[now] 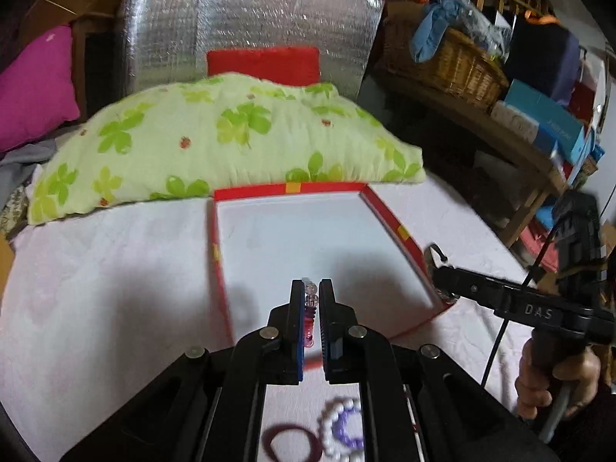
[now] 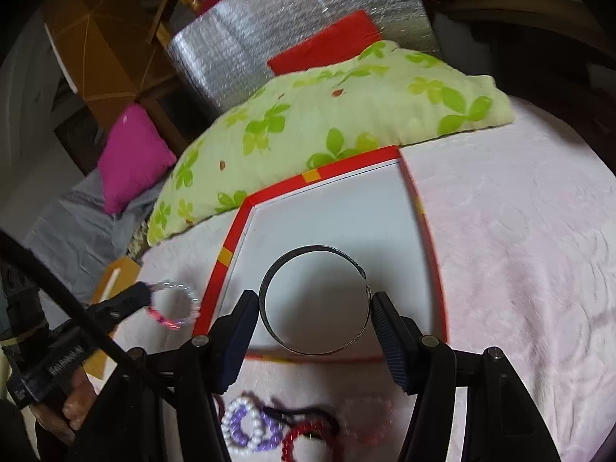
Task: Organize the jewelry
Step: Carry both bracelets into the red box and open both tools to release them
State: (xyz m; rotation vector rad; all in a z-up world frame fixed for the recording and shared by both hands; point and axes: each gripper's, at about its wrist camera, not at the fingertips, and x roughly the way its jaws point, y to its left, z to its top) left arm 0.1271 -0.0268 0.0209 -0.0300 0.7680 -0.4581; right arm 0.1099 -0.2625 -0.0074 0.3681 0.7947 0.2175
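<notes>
Bangle [image 2: 313, 300] spans right gripper [image 2: 313, 304] jaws above box [image 2: 431, 254].

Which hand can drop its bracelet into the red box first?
Probably the right. The right gripper holds the metal bangle already over the red box, while the left gripper's beaded bracelet hangs just outside its wall.

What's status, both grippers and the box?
Left gripper shut on clear-and-pink bead bracelet. Right gripper shut on dark open bangle, over red box. Box interior bare; nothing blocking.
</notes>
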